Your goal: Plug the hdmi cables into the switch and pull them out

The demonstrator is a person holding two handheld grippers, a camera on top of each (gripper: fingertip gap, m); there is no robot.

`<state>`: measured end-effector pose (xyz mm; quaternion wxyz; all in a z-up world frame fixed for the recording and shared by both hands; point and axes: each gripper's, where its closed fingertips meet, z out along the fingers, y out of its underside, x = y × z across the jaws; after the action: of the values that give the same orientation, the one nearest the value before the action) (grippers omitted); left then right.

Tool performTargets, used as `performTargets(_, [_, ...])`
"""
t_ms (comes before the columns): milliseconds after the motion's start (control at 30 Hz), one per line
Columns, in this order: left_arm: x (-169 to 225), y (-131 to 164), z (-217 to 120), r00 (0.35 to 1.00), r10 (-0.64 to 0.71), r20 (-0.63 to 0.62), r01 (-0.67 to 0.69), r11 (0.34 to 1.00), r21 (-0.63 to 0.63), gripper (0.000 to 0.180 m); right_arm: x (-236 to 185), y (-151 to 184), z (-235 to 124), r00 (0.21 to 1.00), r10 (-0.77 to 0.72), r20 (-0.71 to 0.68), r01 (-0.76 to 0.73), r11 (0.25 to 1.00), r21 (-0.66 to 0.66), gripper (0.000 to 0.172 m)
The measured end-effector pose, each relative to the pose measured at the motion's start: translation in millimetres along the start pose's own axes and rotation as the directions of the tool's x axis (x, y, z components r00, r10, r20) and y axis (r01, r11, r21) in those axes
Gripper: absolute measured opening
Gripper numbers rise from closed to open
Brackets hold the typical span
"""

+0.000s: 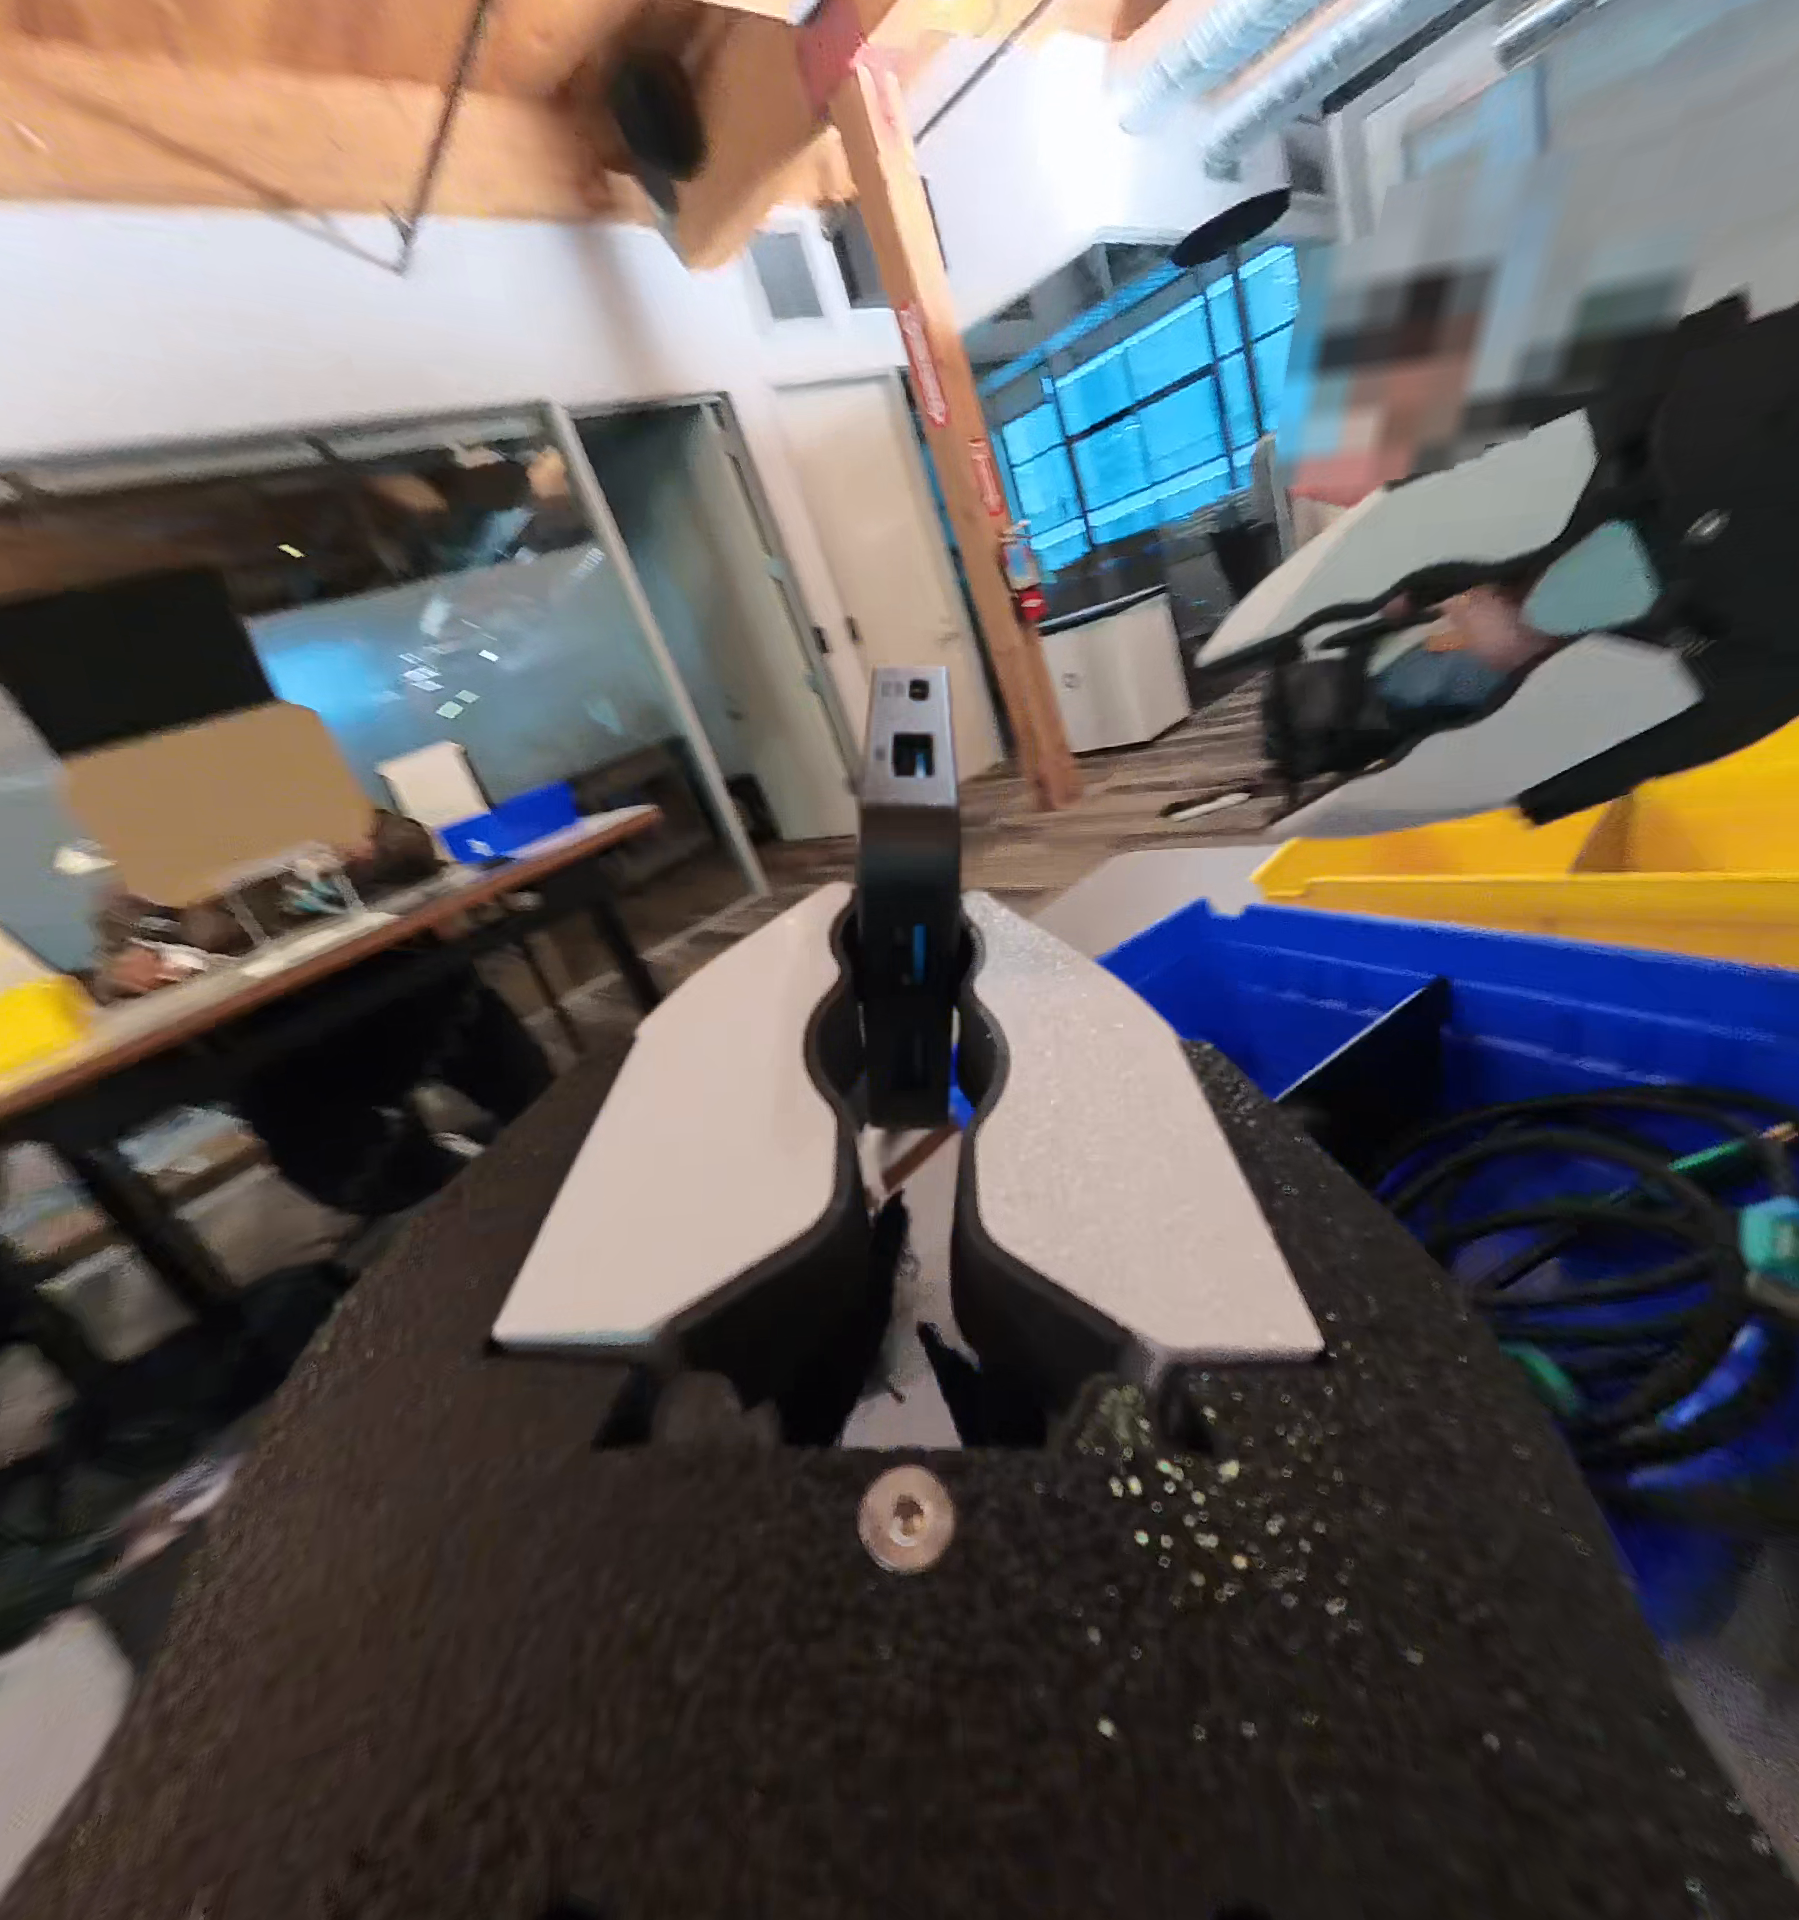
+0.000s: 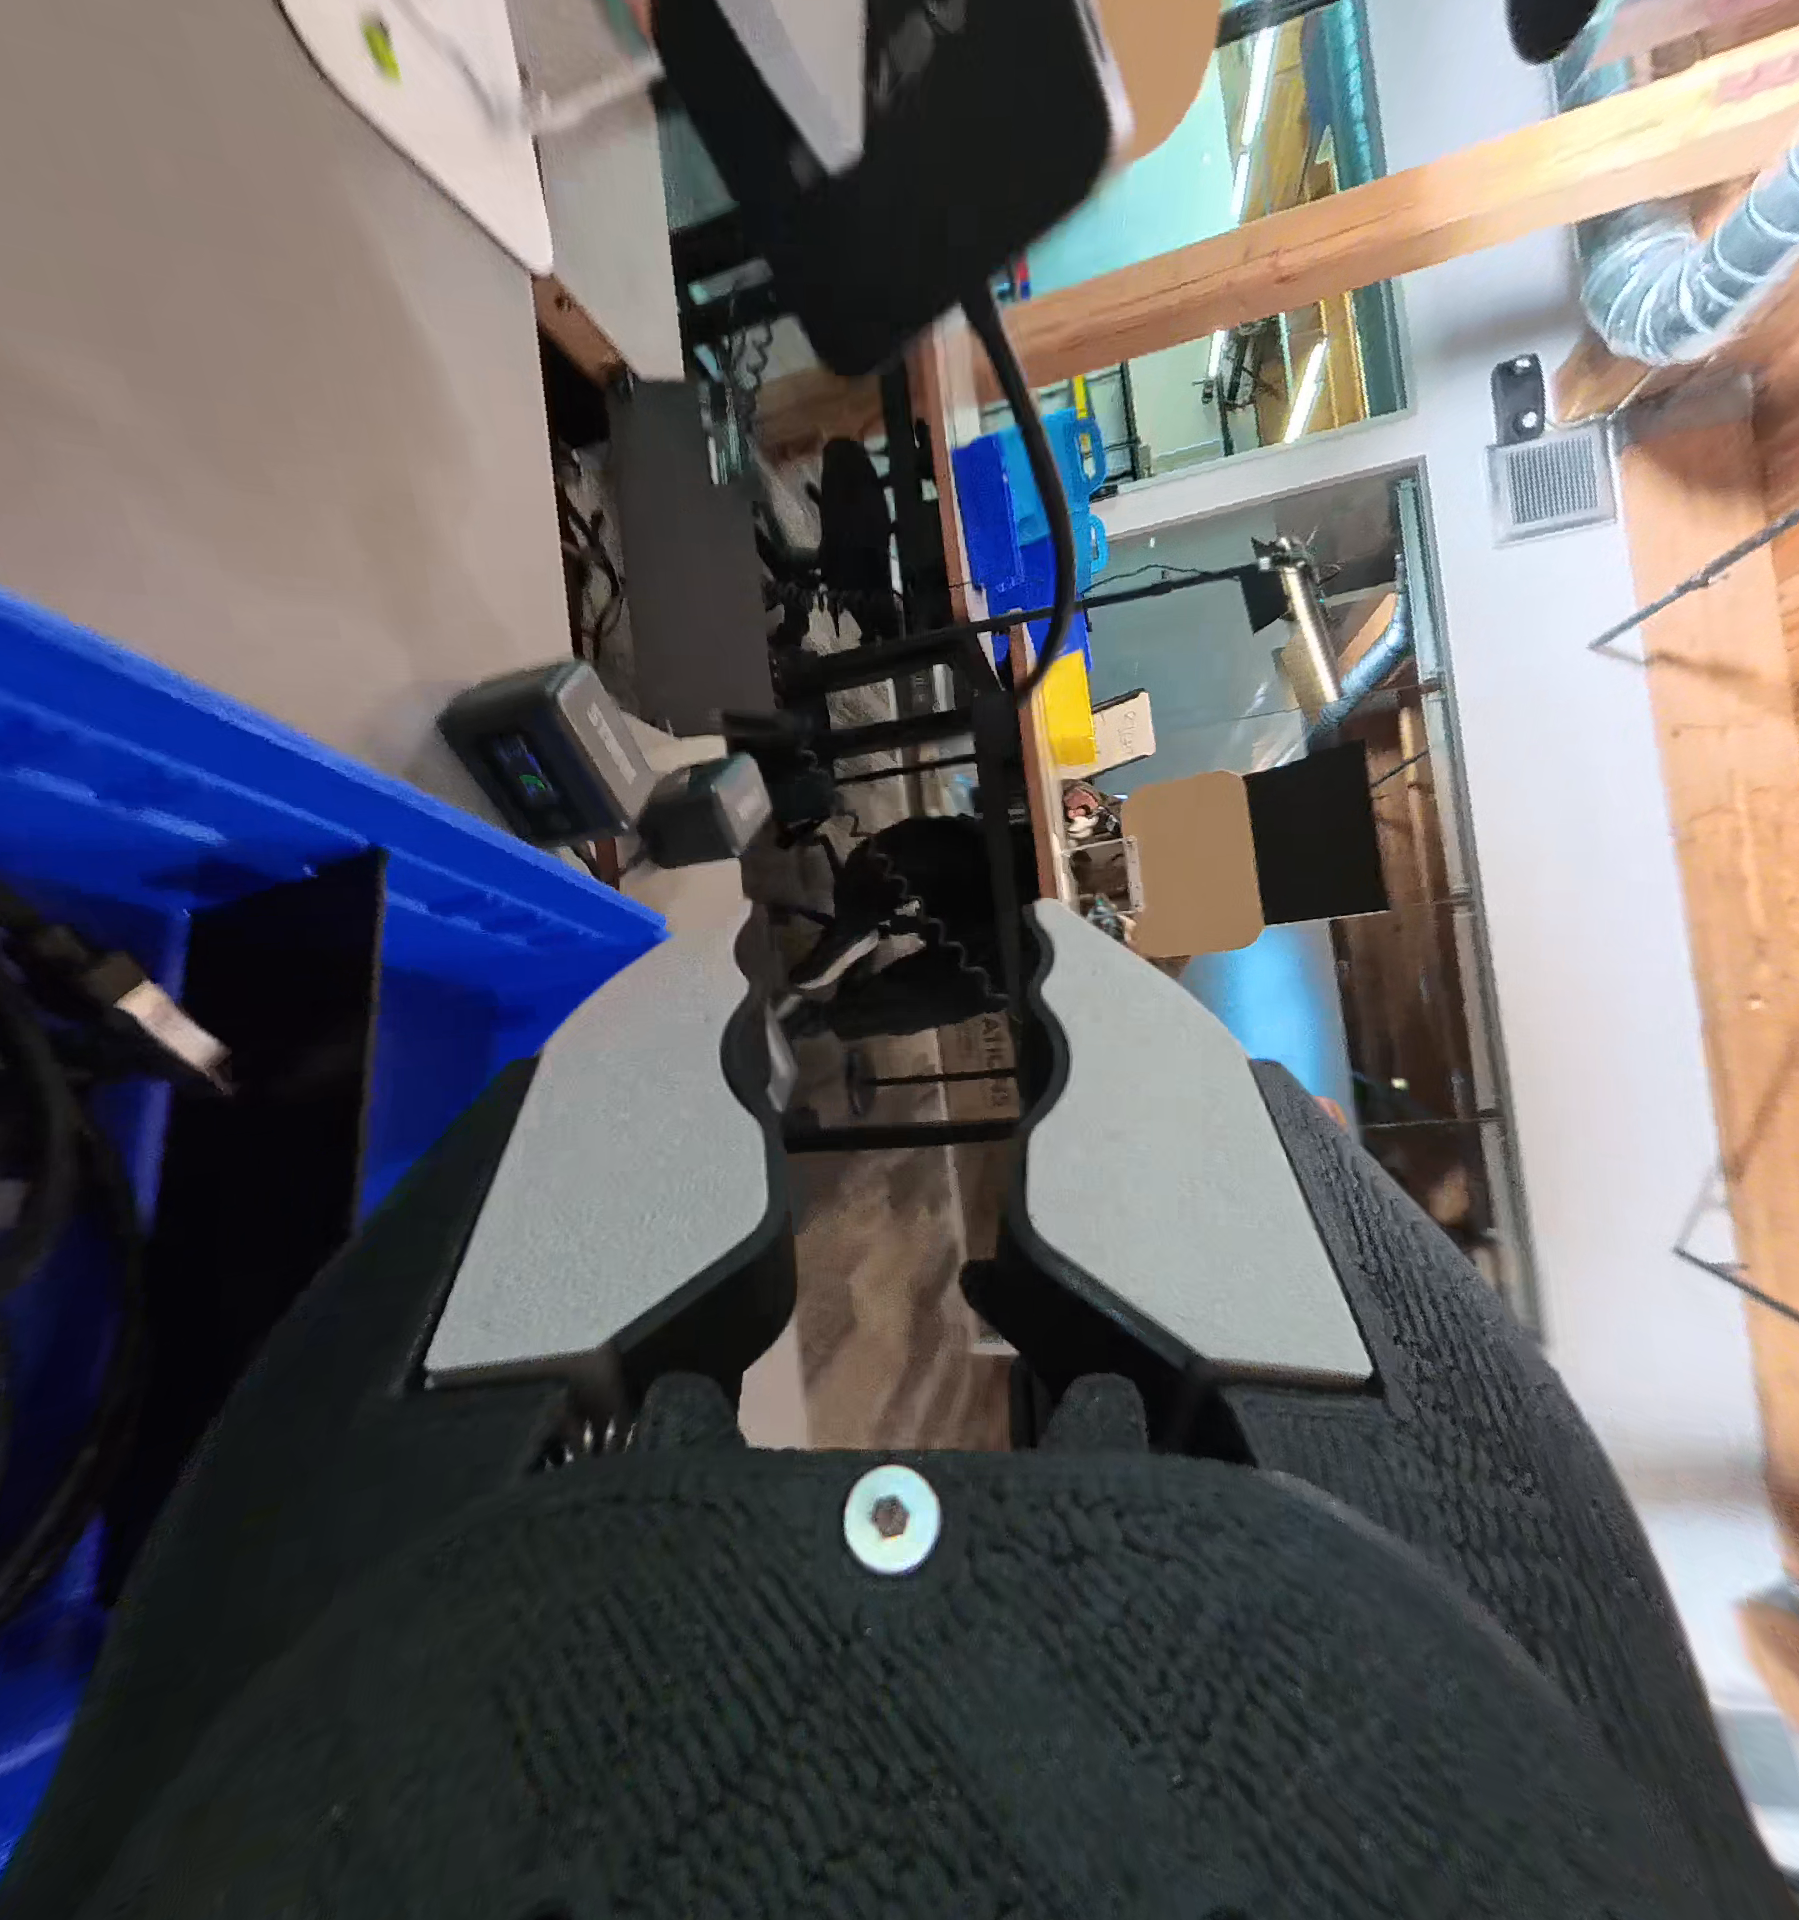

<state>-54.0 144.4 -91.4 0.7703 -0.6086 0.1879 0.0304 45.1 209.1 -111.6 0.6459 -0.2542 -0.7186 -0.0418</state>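
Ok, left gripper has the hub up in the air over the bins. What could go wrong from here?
The left gripper pinches only the lower end of the dark multiport hub, so the long free end could likely pivot or slip. A drop might land it among the coiled cables in the blue bin. The open right gripper hangs close by; a clash seems possible.

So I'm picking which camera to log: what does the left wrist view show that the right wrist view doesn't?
Left only: the left tongs clamped on a slim dark hub standing upright, a yellow bin, and the right tongs open.
Right only: two grey chargers on the table beyond the bin, and nothing between its own tongs.
Both: the blue bin with black cables.
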Motion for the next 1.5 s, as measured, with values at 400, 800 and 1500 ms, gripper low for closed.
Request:
performTargets(400, [46,-21,-101,0.855,0.507,-0.105,-0.513,0.858,-0.028,0.014,-55,-150,-32,0.924,0.175,0.341,-0.273,0.925,0.265,0.048])
performTargets(800, [84,-28,-144,0.847,0.482,-0.224,-0.494,0.870,0.002,0.014,-71,-224,-47,0.880,0.095,0.465,-0.311,0.856,0.413,0.020])
performTargets(1500, [115,-23,-166,0.932,0.210,-0.297,-0.222,0.975,-0.006,0.019,-96,-224,-78,0.838,0.119,0.533,-0.387,0.818,0.425,0.013])
